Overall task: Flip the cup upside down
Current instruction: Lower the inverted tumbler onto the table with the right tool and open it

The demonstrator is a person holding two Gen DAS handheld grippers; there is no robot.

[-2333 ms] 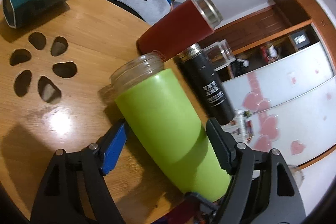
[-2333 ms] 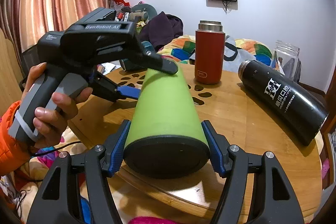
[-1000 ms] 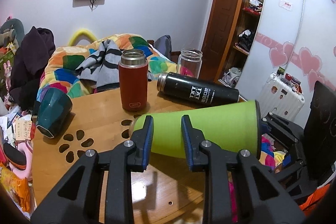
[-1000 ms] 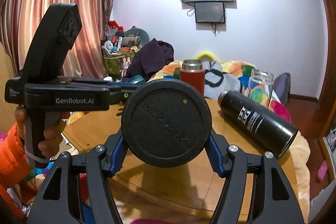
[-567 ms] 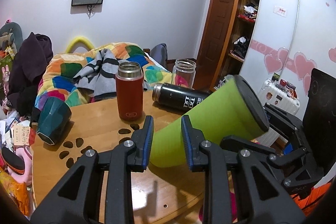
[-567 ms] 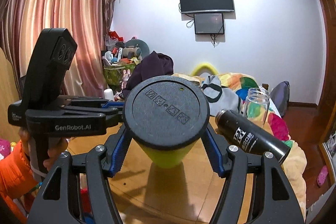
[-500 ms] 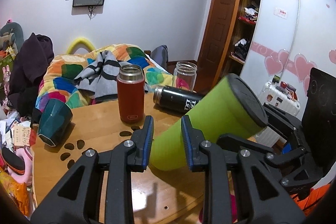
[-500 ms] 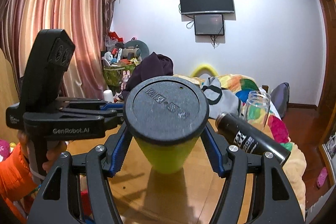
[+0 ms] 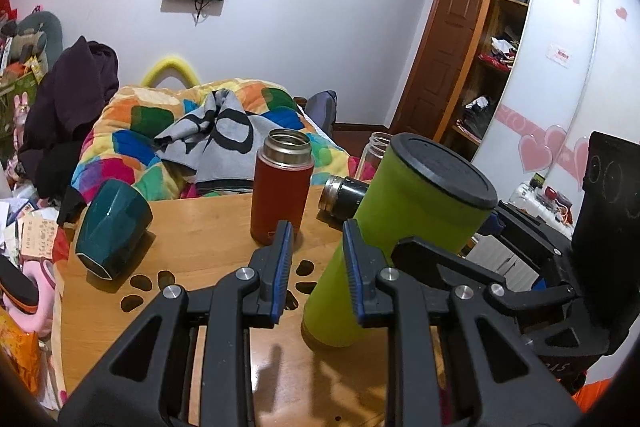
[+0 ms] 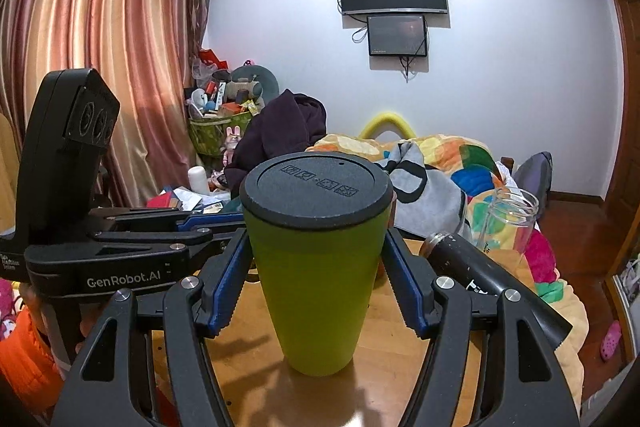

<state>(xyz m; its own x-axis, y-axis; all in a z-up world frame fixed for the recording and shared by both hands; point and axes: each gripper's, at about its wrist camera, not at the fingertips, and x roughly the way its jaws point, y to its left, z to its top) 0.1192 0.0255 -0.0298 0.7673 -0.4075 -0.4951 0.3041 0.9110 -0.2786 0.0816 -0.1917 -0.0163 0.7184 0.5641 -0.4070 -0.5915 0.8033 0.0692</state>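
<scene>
The green cup (image 10: 316, 279) with a black flat end (image 10: 318, 183) on top stands nearly upright on the wooden table (image 10: 432, 367), narrow end down. My right gripper (image 10: 316, 279) is shut on the cup's sides. In the left wrist view the cup (image 9: 404, 231) leans a little to the right and its narrow end meets the table. My left gripper (image 9: 316, 259) is empty, its jaws a narrow gap apart, just left of the cup. The left gripper's body also shows in the right wrist view (image 10: 104, 259).
A red flask (image 9: 280, 185) stands upright behind the cup. A black flask (image 10: 480, 279) lies on its side at the right, by a glass jar (image 10: 506, 223). A teal cup (image 9: 112, 227) lies at the left. The table has paw-shaped holes (image 9: 304, 267). A bed lies beyond.
My right gripper has swung the green cup from lying level to nearly upright, black end up, and set its narrow end down on the table. My left gripper stayed empty beside it.
</scene>
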